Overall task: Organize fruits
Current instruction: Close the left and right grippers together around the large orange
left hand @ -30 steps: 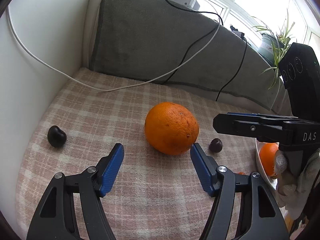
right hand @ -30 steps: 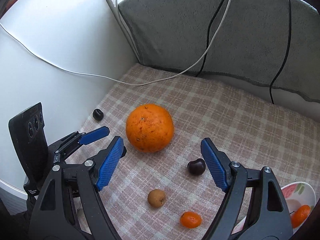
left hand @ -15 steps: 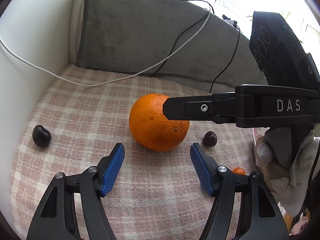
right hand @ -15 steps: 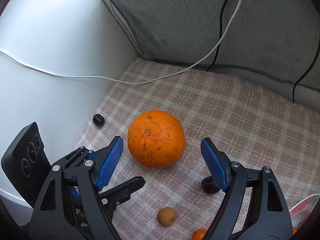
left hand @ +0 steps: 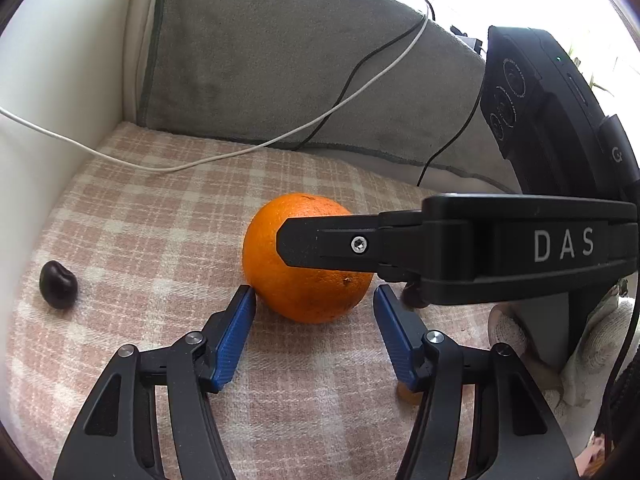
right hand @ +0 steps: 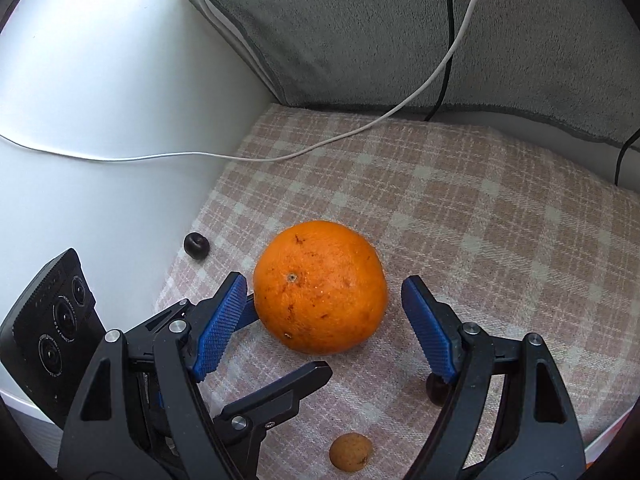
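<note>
Your left gripper (left hand: 314,302) sat low over the checked cloth (left hand: 160,232), jaws closing, with the orange (left hand: 296,292) ahead of and between the blue pads. The left pad's tip (left hand: 240,316) reached the fruit's lower flank; whether it touched, you could not tell. The right pad stood just clear, so nothing was grasped yet.

Your right gripper (right hand: 324,304) straddled the same orange (right hand: 320,284) from the other side, jaws released and wide. A visible gap remained at its right pad (right hand: 428,328); its left pad lay close against the peel, contact unclear.

The two tools crowded each other: in the left wrist view the right tool's black finger (left hand: 360,244) crossed in front of the orange.

Edges: the white wall (right hand: 100,100) bounded the cloth on one side and the grey cushion (right hand: 380,28) closed the back. A white cable (right hand: 320,144) and a black cable (right hand: 444,80) trailed over the far cloth. Open cloth remained behind the orange.

A dark cherry (left hand: 58,290) lay near the wall edge, well apart from the orange. A second dark cherry (right hand: 436,394) was half hidden under the right tool's finger. A small tan fruit (right hand: 351,451) lay near the bottom of the right wrist view.
</note>
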Tool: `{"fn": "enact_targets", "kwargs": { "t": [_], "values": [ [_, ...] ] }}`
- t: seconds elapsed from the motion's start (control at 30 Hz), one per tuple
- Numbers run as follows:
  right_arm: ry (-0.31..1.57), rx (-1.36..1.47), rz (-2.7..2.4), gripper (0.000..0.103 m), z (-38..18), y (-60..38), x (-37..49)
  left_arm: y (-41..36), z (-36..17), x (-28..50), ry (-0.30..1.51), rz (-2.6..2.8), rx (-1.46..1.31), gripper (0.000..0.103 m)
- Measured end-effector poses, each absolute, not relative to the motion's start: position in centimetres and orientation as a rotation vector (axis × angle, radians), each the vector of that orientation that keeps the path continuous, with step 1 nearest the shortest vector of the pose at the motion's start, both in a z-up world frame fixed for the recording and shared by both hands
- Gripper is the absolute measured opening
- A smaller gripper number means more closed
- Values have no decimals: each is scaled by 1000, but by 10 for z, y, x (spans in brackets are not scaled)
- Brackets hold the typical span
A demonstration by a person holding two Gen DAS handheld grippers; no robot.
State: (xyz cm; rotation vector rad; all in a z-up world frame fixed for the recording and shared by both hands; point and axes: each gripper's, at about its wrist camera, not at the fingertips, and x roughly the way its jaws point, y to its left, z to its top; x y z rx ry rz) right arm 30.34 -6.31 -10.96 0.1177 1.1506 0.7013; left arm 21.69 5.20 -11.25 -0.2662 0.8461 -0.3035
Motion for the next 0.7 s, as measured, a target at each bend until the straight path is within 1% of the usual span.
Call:
{"fn": "enact_targets", "kwargs": {
  "t": [0.2,0.23,0.33,0.7],
  "values": [
    [1156,131,699,82,-111,-62,303,54,-116,220,859,-301,-280,60],
    [1158,135,703,79,-111,-62,303,56,-115,216,862,-301,-281,59],
    [1164,155,716,74,-110,-62,302,56,-115,216,859,-299,-277,59],
    [1132,154,700,73,-106,-65,293,45,-111,205,846,-291,-240,58]
  ]
}}
